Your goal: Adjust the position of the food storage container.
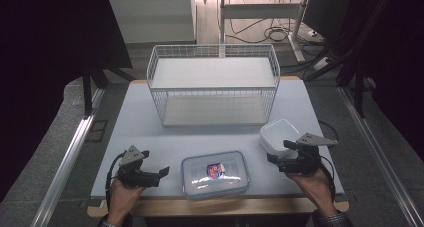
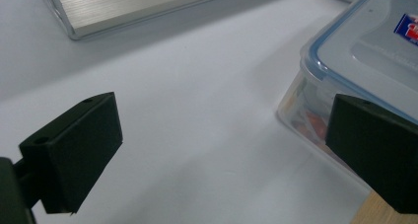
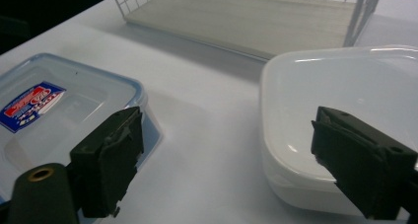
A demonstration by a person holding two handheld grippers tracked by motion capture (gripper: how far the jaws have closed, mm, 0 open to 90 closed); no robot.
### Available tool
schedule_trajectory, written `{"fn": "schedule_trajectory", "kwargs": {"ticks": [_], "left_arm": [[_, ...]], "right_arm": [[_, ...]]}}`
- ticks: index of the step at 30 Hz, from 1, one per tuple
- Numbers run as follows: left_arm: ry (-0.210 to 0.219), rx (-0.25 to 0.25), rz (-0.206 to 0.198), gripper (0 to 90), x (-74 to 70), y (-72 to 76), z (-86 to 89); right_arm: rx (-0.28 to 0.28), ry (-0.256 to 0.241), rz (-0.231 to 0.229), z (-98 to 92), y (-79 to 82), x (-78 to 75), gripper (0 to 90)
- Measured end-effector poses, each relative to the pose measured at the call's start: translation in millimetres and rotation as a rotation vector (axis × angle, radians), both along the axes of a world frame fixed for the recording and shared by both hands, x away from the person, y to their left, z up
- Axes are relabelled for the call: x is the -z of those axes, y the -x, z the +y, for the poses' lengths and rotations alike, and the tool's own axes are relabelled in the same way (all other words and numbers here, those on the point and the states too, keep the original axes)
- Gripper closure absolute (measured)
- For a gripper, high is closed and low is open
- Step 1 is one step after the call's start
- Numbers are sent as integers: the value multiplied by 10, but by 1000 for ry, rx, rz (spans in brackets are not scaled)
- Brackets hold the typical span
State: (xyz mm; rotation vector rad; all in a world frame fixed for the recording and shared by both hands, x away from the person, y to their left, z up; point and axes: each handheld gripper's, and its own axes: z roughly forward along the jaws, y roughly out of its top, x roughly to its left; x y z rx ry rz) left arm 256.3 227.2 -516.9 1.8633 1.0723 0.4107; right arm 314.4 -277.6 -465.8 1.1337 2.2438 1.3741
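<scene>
A clear lidded food box [image 1: 215, 174] with a blue seal and a red-and-blue label lies near the table's front edge; it also shows at the right of the left gripper view [image 2: 365, 51] and at the left of the right gripper view [image 3: 44, 115]. A white square container [image 1: 279, 135] stands to its right, close before the right gripper [image 3: 340, 120]. My left gripper [image 1: 159, 175] is open, just left of the lidded box, with bare table between its jaws [image 2: 222, 150]. My right gripper [image 1: 281, 151] is open too, beside the white container's near side [image 3: 226, 155].
A white wire basket [image 1: 214, 83] with a pale shelf board stands at the back middle of the white table [image 1: 135, 122]. Its board [image 3: 256, 17] lies beyond both boxes. The table's wooden front edge [image 1: 220, 206] runs just below the lidded box.
</scene>
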Motion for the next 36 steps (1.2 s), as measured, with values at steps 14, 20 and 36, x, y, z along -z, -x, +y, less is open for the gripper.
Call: {"fn": "schedule_trajectory", "kwargs": {"ticks": [14, 20, 36], "left_arm": [[-3, -7, -25, 8, 72, -27, 34], [-1, 29, -25, 25, 64, -26, -3], [-9, 24, -36, 37, 58, -21, -2]], "right_arm": [[22, 56, -11, 1, -34, 57, 281], [0, 76, 1, -22, -63, 40, 421], [-59, 161, -42, 73, -330, -159, 896]]}}
